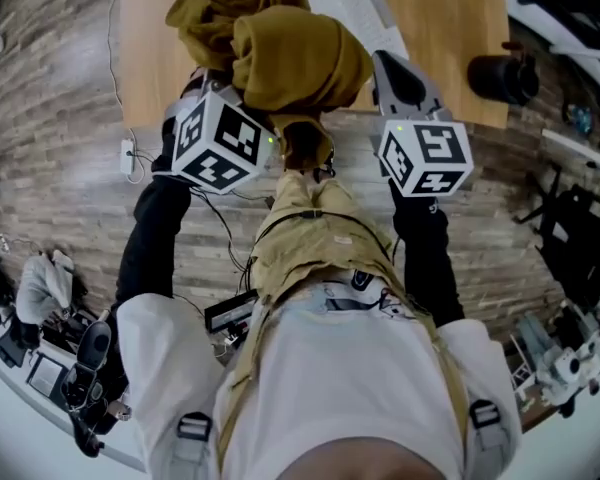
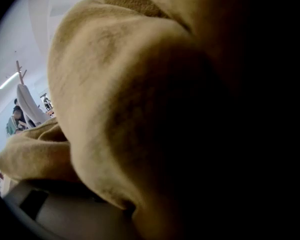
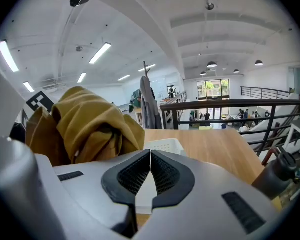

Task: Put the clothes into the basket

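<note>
**Left tool** (image 1: 223, 140) is clamped on a bunched mustard garment (image 1: 300, 58), held up at the near edge of the bench (image 1: 450, 28). **Right tool** (image 3: 150, 159) is empty, pads together. Step judged in hand: carrying the garment to the white basket (image 3: 164, 145) just beyond. The next move calls for clearing the near rim, then release. Open bench lies rightward, with a black bottle (image 1: 500, 76) at its right edge.

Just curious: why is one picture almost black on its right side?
Left gripper view: the cloth lies close over the lens, blurred, and blocks the light; right gripper view: sharp and bright, lines bowed at the edges; head view: evenly lit.
</note>
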### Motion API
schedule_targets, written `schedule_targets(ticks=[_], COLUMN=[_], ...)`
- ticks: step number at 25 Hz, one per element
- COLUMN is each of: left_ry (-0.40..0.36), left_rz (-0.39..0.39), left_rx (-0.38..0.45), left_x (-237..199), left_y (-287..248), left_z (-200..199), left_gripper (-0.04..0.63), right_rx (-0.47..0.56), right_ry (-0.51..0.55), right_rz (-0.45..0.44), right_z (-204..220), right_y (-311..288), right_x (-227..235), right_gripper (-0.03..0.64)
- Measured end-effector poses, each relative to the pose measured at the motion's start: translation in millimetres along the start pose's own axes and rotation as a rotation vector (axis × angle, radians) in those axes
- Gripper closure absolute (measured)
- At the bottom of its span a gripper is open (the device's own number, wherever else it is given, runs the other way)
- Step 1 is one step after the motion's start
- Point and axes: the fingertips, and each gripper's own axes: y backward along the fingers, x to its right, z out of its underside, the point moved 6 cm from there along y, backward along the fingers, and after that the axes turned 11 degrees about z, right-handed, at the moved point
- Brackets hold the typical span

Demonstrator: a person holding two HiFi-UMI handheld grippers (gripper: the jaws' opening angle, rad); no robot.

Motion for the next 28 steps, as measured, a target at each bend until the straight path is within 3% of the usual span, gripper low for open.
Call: schedule_targets(ticks=[6, 14, 18, 24, 28], left_ry=[-0.003, 0.022, 0.048, 0.031, 0.045], left_rz=[0.135, 0.264, 0.309, 0.350, 0.369], left_rx=[-0.133, -0.255, -0.266, -0.415, -0.464], left_x=[-18, -33, -41, -41, -43], left_y=[-64, -122, -138, -181, -202], left_z=[25, 54, 62, 92, 104], left_gripper=[0.239, 0.239, 0.239, 0.239, 0.239], right_rx=[-0.040, -0.075, -0.099, -0.115, -0.122], right_ry=[-0.014, -0.019, -0.020, -0.018, -0.017], right_rz=[0.047, 0.027, 0.010, 0.005, 0.001], right_z=[8, 12, 17, 21, 25], right_y=[-9, -26, -36, -41, -40], right_x=[26, 26, 18, 11, 9], right_gripper=[0.597, 0.595, 0.595, 0.597, 0.597])
